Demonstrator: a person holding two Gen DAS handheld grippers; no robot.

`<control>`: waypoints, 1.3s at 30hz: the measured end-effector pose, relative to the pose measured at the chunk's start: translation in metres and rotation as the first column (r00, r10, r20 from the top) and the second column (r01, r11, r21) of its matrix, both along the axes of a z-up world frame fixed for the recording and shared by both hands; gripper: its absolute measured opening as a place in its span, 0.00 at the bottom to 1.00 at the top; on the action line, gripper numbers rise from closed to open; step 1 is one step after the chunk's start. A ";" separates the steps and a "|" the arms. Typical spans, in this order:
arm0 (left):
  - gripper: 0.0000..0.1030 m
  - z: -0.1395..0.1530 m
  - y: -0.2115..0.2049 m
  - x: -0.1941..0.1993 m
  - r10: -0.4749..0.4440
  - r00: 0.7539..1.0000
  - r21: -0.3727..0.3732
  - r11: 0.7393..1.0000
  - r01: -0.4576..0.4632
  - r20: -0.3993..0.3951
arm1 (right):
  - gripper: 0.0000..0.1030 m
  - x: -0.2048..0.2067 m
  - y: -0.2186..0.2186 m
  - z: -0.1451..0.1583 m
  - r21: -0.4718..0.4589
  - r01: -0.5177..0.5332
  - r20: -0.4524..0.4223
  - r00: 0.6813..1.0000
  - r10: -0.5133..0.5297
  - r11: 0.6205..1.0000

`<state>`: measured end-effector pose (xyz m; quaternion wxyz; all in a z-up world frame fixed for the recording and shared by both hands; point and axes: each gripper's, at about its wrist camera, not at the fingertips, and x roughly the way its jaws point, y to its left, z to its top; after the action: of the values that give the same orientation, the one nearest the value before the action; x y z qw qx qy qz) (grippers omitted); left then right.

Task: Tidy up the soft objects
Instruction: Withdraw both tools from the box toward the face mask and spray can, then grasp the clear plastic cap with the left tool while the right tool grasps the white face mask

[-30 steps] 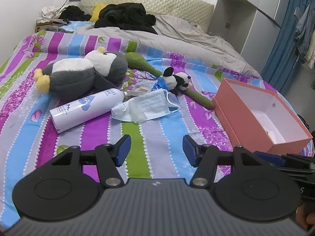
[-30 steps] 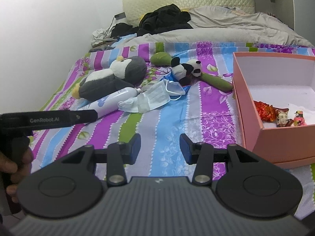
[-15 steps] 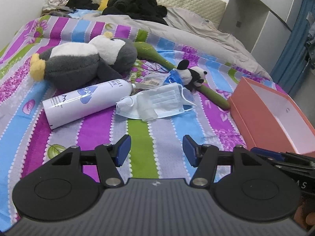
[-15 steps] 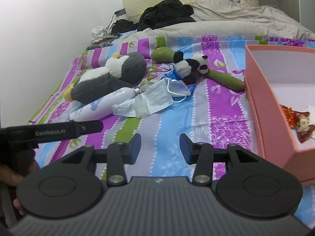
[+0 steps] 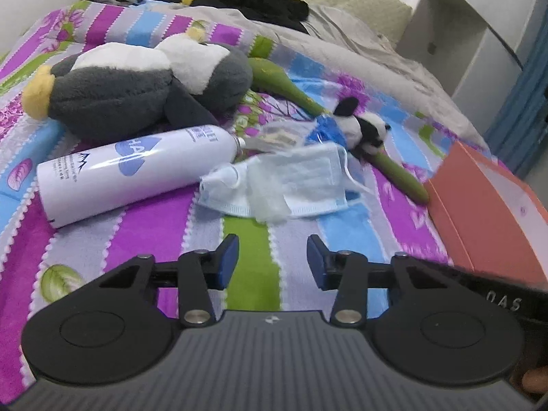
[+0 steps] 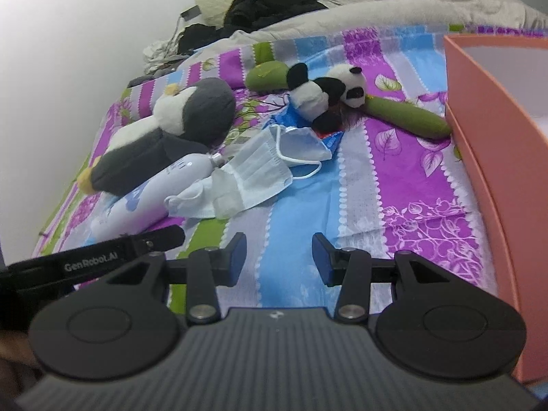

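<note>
Bedroom, striped bedspread [image 5: 144,239]: we lean both tongs toward a jumble of soft things heaped near the middle of the bed. Our left tongs [image 5: 272,260] have just been closing, yet their blue pads stand apart with nothing between them; our right tongs [image 6: 279,255] likewise gape, holding nothing. Just ahead lie the face masks [image 5: 294,181], partly under a clear wrapper, touching the nose of a white spray can [image 5: 133,174]. Behind the can sprawls a grey-and-white penguin toy [image 5: 137,92]; a small panda toy [image 5: 363,128] clings to a green stem that runs to the orange box [image 5: 479,205].

We judge the risks plain. A grab at the masks may catch only a loop or the wrapper and drag the rest, or nudge the can into a roll. Two tongs converging on one heap could also collide.

From the right wrist we see a blue packet [image 6: 325,138] under the panda and the left tool's arm crossing the frame; from the left, the can's full length and a blue curtain [image 5: 520,96].
</note>
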<state>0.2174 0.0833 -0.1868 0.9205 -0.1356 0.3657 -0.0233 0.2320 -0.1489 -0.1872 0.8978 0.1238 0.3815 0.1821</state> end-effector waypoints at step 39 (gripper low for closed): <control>0.25 -0.049 -0.013 0.081 0.046 0.999 -0.028 0.999 -0.046 -0.008 | 0.04 0.083 0.022 -0.035 0.151 0.053 -0.080 0.996 -0.042 0.987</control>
<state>0.2986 0.0706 -0.2358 0.9174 -0.1570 0.3656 -0.0066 0.3151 -0.1272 -0.2219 0.8745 0.2083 0.3972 0.1845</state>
